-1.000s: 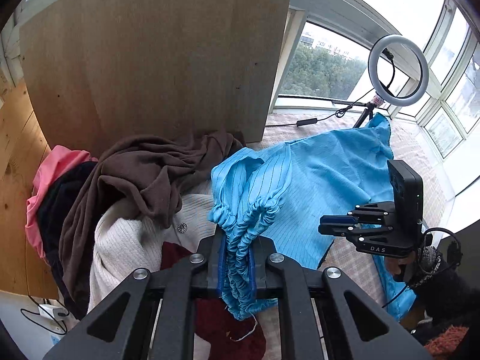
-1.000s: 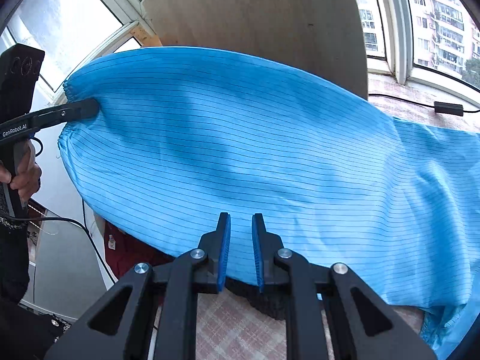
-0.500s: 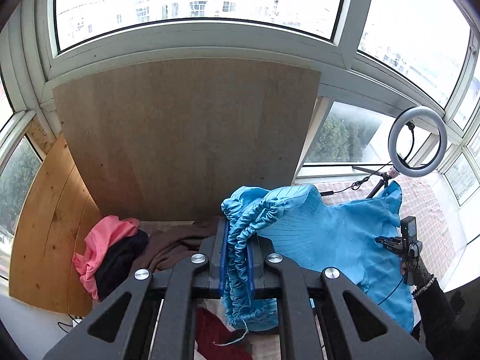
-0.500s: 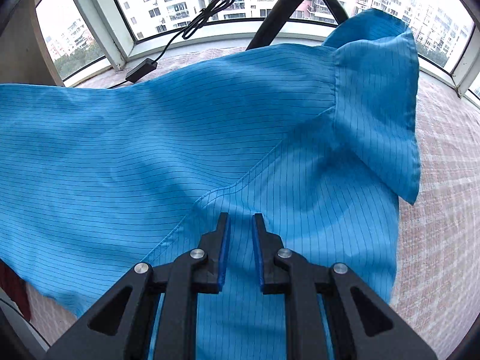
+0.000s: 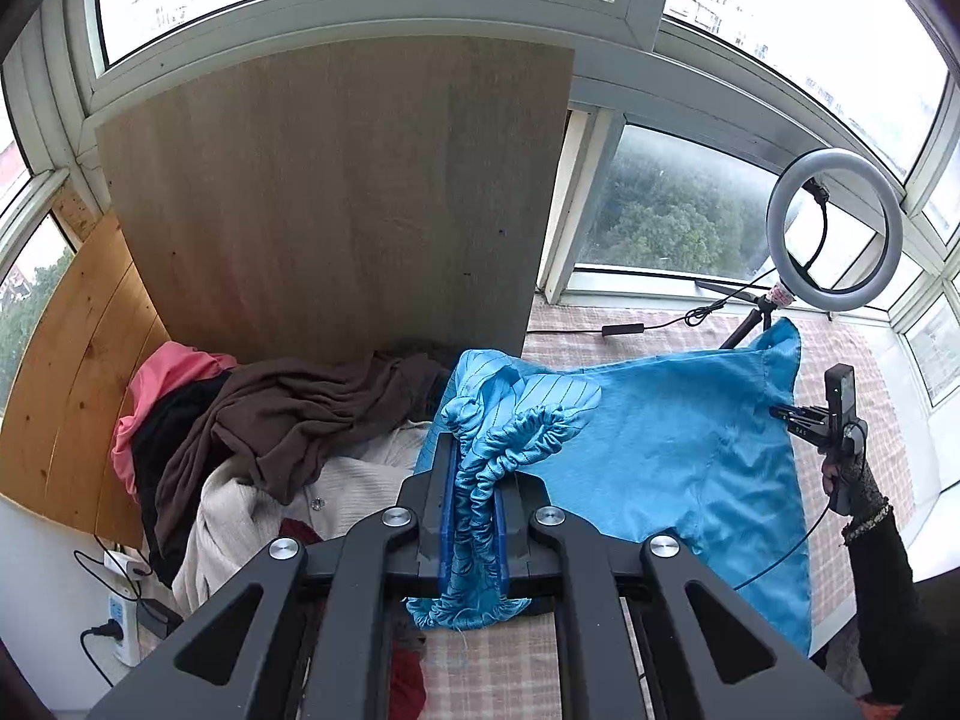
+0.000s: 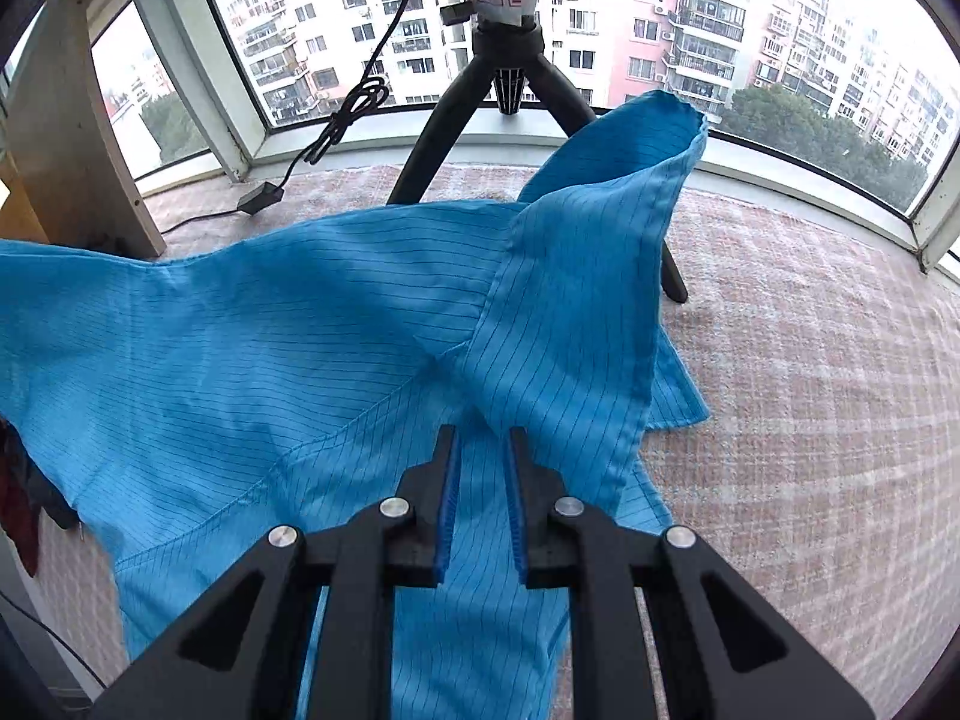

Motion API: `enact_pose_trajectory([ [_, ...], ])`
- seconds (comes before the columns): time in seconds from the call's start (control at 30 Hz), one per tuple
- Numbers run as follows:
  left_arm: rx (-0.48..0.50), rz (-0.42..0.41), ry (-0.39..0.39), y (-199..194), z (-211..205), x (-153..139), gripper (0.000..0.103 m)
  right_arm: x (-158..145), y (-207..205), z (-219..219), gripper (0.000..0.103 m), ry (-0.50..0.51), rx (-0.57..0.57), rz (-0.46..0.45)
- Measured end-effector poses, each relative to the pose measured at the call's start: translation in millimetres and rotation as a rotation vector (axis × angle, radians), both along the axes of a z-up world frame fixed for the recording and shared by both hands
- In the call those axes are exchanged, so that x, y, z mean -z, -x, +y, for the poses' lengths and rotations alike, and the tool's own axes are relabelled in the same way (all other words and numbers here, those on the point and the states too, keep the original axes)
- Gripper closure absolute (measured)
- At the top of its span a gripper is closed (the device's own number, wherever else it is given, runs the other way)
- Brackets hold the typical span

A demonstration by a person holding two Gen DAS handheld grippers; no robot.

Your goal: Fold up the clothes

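The right gripper (image 6: 483, 450) has swung from the sleeve's belly out to the blue garment (image 5: 660, 420) near the tripod (image 6: 504, 60), jaws narrow, fabric between them (whether they pinch it I cannot tell). The left gripper (image 5: 474, 480) clamps the gathered cuff (image 5: 480, 504), stretching 1 span for folding.

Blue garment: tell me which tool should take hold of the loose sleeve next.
Probably the right tool. It sits right at the sleeve with no cloth visibly pinched. The left tool is already clamped on the blue garment at its gathered hem and should keep holding it.
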State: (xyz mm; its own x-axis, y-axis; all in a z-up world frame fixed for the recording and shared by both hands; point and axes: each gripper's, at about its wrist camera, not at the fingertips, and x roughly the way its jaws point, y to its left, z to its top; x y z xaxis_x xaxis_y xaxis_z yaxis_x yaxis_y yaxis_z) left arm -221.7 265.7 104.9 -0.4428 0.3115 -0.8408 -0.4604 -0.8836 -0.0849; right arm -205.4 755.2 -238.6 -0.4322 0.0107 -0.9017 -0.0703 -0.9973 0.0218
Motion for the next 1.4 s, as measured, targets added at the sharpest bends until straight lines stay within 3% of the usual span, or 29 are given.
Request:
enact_pose_trajectory([
  [0.13,-0.004,-0.001,-0.013,-14.1,6.6,-12.3,0.094,38.0,30.1,-13.1,0.091,-0.243,-0.033,-0.048],
  [0.2,0.008,-0.007,-0.019,-22.0,14.8,-19.3,0.094,35.3,32.6,-9.5,0.092,-0.257,-0.003,-0.043],
  [0.27,0.036,-0.002,-0.021,-32.5,27.9,-27.8,0.094,14.2,19.5,-17.4,0.091,-0.247,0.003,0.031],
  [0.37,0.117,-0.014,-0.04,-46.0,65.0,-40.0,0.094,-12.9,-12.8,-50.3,0.089,-0.113,-0.106,0.114],
  [0.5,0.263,-0.033,-0.022,-62.4,151.4,-50.4,0.094,-30.0,-46.1,-74.1,0.089,-0.061,-0.132,0.172],
  [0.63,0.451,-0.051,-0.021,-89.1,260.6,-58.6,0.094,-53.5,-96.0,-40.0,0.089,0.093,-0.027,0.238],
  [0.8,0.665,-0.064,-0.086,-131.2,395.6,-81.2,0.094,-68.0,-165.9,-3.2,0.089,0.091,0.082,0.282],
  [0.9,0.732,-0.073,-0.143,-149.6,450.1,-91.2,0.094,-77.1,-207.4,24.9,0.089,0.115,0.166,0.301],
  [1.1,0.793,-0.119,-0.149,-161.3,492.8,-59.3,0.094,-78.1,-256.0,57.6,0.089,0.121,0.3,0.31],
  [1.27,0.707,-0.147,-0.065,-120.8,449.9,2.4,0.094,-73.8,-256.9,49.8,0.088,0.135,0.283,0.316],
  [1.4,0.577,-0.203,-0.041,-69.4,384.2,57.0,0.094,-62.6,-231.5,36.1,0.088,0.15,0.25,0.282],
])
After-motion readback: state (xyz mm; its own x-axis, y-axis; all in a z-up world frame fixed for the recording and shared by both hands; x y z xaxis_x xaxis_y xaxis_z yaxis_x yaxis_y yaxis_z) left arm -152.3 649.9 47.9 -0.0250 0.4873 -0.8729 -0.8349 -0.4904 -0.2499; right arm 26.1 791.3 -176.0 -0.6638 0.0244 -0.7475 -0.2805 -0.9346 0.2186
